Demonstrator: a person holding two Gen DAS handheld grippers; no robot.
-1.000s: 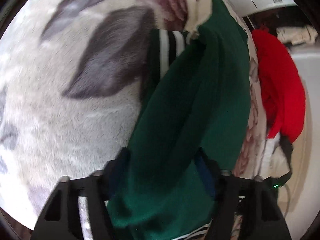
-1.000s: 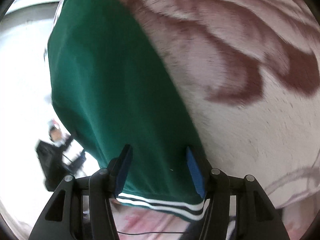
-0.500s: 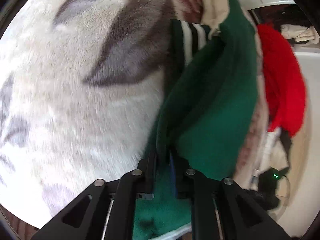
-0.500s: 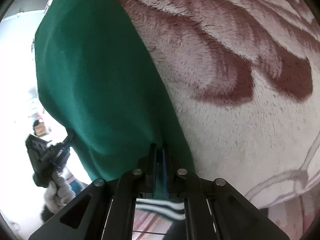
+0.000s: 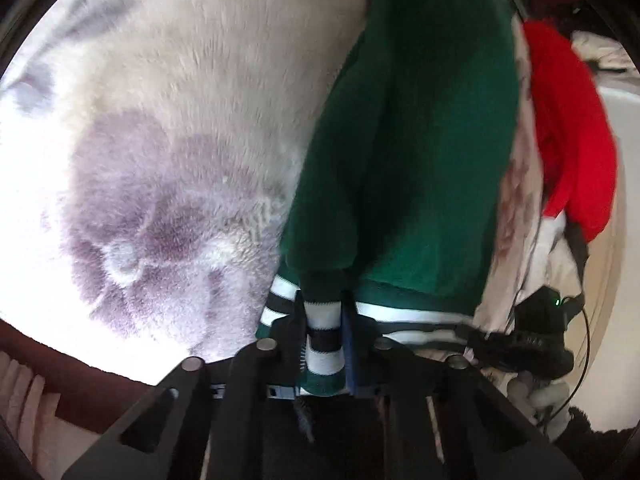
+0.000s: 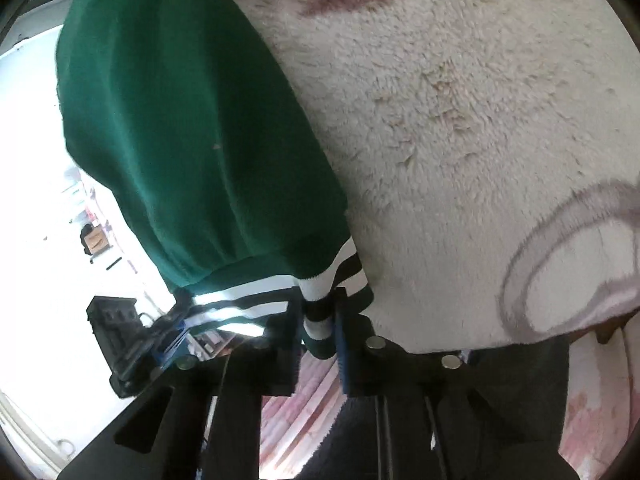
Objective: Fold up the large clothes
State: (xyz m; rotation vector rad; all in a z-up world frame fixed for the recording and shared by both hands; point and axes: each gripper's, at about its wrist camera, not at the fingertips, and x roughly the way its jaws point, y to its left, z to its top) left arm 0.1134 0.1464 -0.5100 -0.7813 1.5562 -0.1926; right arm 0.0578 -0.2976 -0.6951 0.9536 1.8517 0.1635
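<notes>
- Green sweater (image 5: 420,152), a soft knit with a ribbed hem (image 5: 322,332) banded in white, black and green, lies draped over a plush fleece blanket (image 5: 180,120), its lower edge pinched at two places by handheld grippers.
- No brand, label or legible writing shows on the garment or anything around it.
- The left gripper (image 5: 323,344) is clamped on a bunched fold of the striped hem; its jaws have just been closing, and the cloth sits squeezed between the black fingers (image 5: 288,344).
- The right gripper (image 6: 318,320) grips another gathered piece of the same hem, its jaws likewise just closed further, with a blue pad on one of its fingers (image 6: 343,344) pressed against the ribbing.
- The blanket's deep pile carries large purple-grey blooms in the left wrist view; the right wrist view shows cream tufts, maroon patches and a looping grey outline (image 6: 560,260).
- Only the left wrist view takes in a bright red garment (image 5: 572,132) lying beyond the sweater, and a black device with a small green light (image 5: 544,304) near the frame's right edge.
- Only the right wrist view shows the other black gripper (image 6: 120,336) out to the left against a washed-out bright background, and pink striped fabric (image 6: 304,408) beneath the fingers.
</notes>
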